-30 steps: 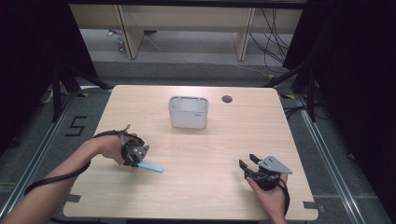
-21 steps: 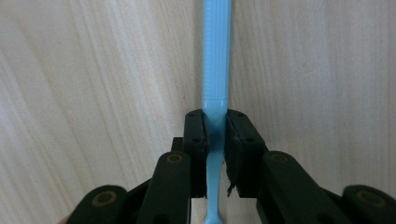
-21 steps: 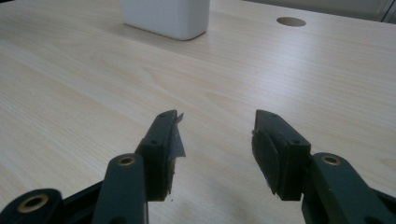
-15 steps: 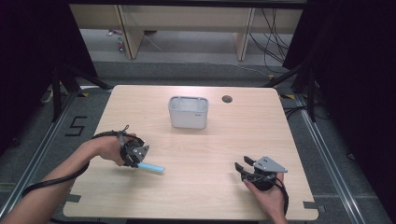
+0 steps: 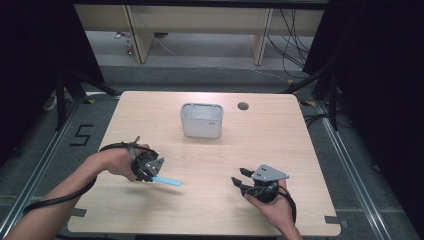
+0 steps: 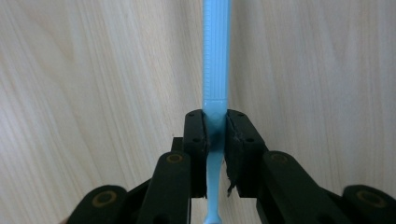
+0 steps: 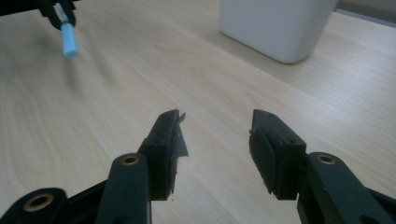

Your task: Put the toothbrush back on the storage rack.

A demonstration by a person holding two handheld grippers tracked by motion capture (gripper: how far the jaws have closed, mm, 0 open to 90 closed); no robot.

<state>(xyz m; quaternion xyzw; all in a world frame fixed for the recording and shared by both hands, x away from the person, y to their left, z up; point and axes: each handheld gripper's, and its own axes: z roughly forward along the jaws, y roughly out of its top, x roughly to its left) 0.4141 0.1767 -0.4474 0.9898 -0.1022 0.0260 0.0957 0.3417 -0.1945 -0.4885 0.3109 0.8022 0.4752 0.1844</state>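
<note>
One slim, ribbed light-blue plastic stick [image 6: 216, 60], straight, narrowing toward one end.

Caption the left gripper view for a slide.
Left gripper shut on a light blue plastic stick, held above the wooden table.

Count, high view: one wooden table [image 5: 280, 150]. One white container [image 5: 201, 120] (open top, rounded corners). One light blue stick [image 5: 166, 181], flat and ribbed in left gripper view. Two grippers: left gripper [image 5: 151, 171], right gripper [image 5: 242, 179]. Two hands, one per gripper. One dark round hole [image 5: 243, 105] in tabletop.
</note>
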